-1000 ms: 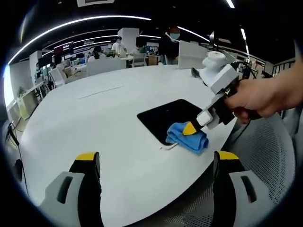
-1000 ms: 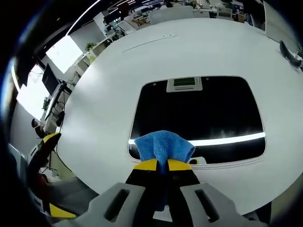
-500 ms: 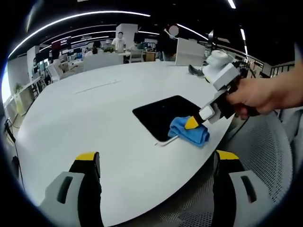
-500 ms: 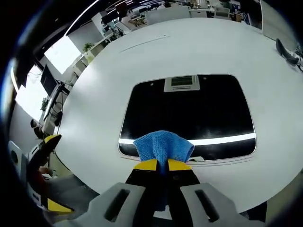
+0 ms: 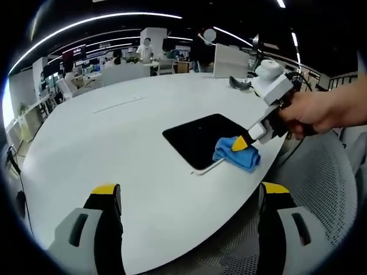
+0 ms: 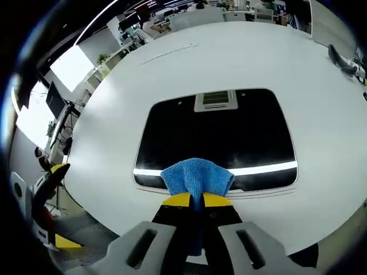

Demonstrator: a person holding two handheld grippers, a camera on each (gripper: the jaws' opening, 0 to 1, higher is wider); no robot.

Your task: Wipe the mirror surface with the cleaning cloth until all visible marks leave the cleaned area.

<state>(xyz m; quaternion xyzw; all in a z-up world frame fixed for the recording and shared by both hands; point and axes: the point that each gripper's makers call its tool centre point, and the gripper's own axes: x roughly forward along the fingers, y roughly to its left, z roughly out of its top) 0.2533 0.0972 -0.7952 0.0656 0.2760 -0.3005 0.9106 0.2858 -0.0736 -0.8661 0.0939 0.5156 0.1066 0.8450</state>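
One mirror (image 6: 215,129), one cloth (image 6: 197,177), two claws.

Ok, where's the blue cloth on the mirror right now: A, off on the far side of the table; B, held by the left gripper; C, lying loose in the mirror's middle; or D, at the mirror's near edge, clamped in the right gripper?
D: the blue cloth sits pinched in the right gripper at the near edge of the mirror.

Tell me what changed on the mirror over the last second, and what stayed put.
The right gripper slid the blue cleaning cloth along the mirror's near edge, toward the corner by the table rim, as the left gripper view shows. It stays shut on the cloth. The left gripper stays open and off the table; the mirror has not moved.
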